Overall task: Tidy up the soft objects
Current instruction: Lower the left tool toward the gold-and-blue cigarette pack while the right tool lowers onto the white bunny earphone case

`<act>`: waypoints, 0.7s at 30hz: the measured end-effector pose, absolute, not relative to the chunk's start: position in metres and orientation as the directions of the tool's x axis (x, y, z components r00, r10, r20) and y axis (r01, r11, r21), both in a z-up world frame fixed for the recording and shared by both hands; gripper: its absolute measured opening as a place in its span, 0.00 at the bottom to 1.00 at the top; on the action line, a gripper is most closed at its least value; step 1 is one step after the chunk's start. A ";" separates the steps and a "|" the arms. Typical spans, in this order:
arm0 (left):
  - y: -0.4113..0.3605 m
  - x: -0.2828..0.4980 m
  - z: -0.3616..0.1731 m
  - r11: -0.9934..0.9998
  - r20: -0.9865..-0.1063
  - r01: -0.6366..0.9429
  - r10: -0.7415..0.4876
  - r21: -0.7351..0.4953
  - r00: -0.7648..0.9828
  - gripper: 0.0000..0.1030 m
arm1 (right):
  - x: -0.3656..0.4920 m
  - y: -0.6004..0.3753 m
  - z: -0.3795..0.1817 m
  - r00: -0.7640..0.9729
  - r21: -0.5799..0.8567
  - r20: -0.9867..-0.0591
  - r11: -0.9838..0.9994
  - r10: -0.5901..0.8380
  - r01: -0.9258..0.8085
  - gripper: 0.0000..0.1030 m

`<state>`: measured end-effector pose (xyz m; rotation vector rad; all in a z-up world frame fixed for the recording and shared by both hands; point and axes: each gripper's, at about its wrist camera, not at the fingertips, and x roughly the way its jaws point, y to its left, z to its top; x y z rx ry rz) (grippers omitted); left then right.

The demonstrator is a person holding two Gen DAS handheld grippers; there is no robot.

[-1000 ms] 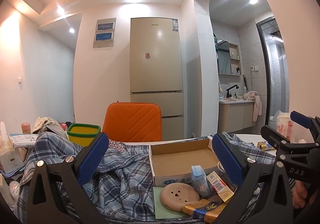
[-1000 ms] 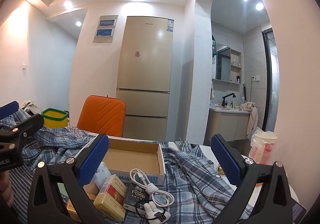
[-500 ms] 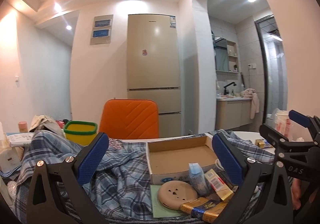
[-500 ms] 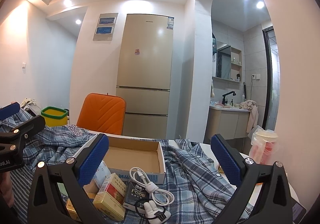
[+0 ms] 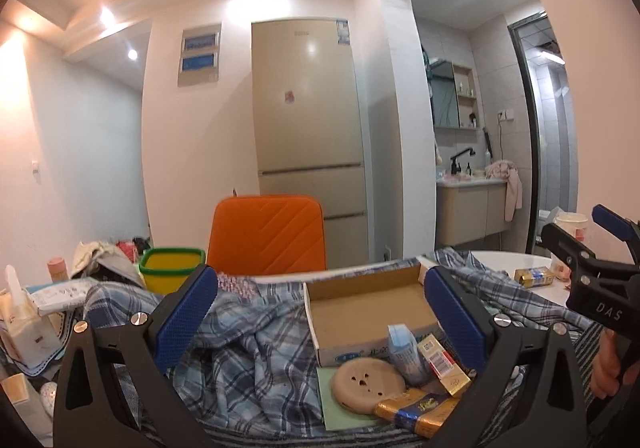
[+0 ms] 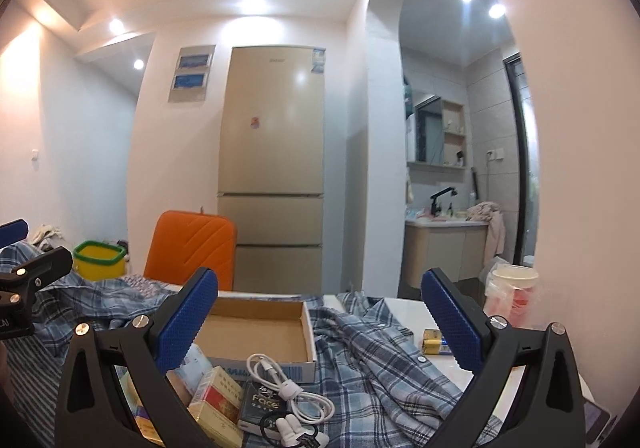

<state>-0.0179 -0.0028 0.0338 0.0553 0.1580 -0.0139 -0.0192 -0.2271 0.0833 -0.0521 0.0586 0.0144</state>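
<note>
Plaid shirt (image 5: 240, 360) is sprawling crumpled across the counter (image 6: 404, 304), its long axis running left to right around the open cardboard box (image 5: 368, 308), no clear heading visible. Both cameras are sitting lower than a second ago, showing more ceiling. Left tongs (image 5: 320, 320) and right tongs (image 6: 320, 320) are hanging wide apart above it, gripping nothing.

Beige fridge (image 5: 310, 136), orange chair (image 5: 267, 234)
</note>
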 end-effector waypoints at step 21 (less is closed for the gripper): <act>-0.028 0.024 -0.019 0.983 -0.610 0.185 -0.158 -0.020 0.777 0.87 | 0.052 -0.243 0.038 0.806 0.043 -0.566 0.983 0.173 -0.180 0.64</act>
